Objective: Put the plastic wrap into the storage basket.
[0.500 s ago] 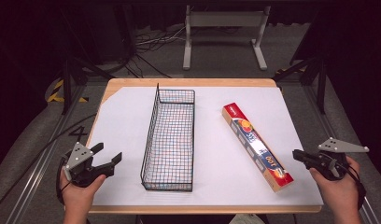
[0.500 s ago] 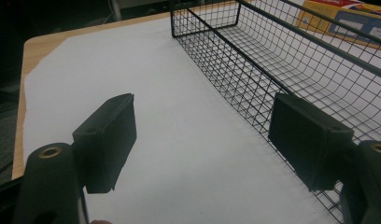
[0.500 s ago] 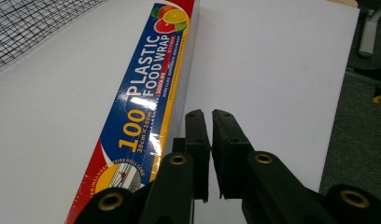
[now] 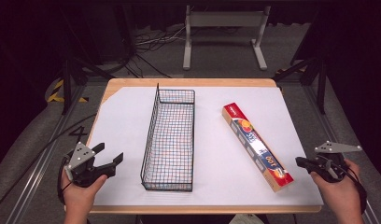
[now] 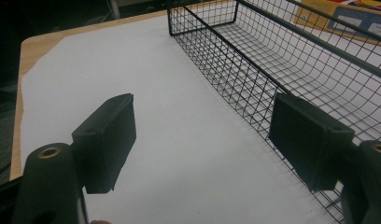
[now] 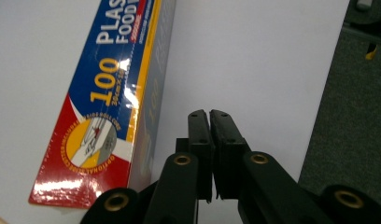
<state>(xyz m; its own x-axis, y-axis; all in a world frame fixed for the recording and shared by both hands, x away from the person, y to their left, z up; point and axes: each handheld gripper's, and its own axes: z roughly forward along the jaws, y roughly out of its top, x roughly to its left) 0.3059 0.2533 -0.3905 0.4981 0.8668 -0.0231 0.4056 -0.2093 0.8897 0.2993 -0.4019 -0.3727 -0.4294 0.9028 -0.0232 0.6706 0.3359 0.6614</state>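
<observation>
Plastic wrap box [image 4: 257, 146] lies flat on the white sheet [image 4: 216, 135] that covers the bench [image 4: 188, 82], well to the right of the wire basket [image 4: 171, 140] and not touching it. It looks like your job is to get the box into the basket, and none of that is done yet: the basket is empty and nothing is picked up. Your right gripper [image 4: 304, 163] sits just beside the near end of the box, and its fingers [image 6: 200, 140] are pressed together with nothing between them. You will need to open them before you can grab the box. Your left gripper [image 4: 108, 156] waits near the left side of the basket, with its fingers [image 5: 109, 140] spread wide and holding nothing. The box is long and thin, made of shiny cardboard in red, blue and yellow, with sharp straight edges. The basket is a long black tray of thin crossed wires, so you can see right through its walls.
</observation>
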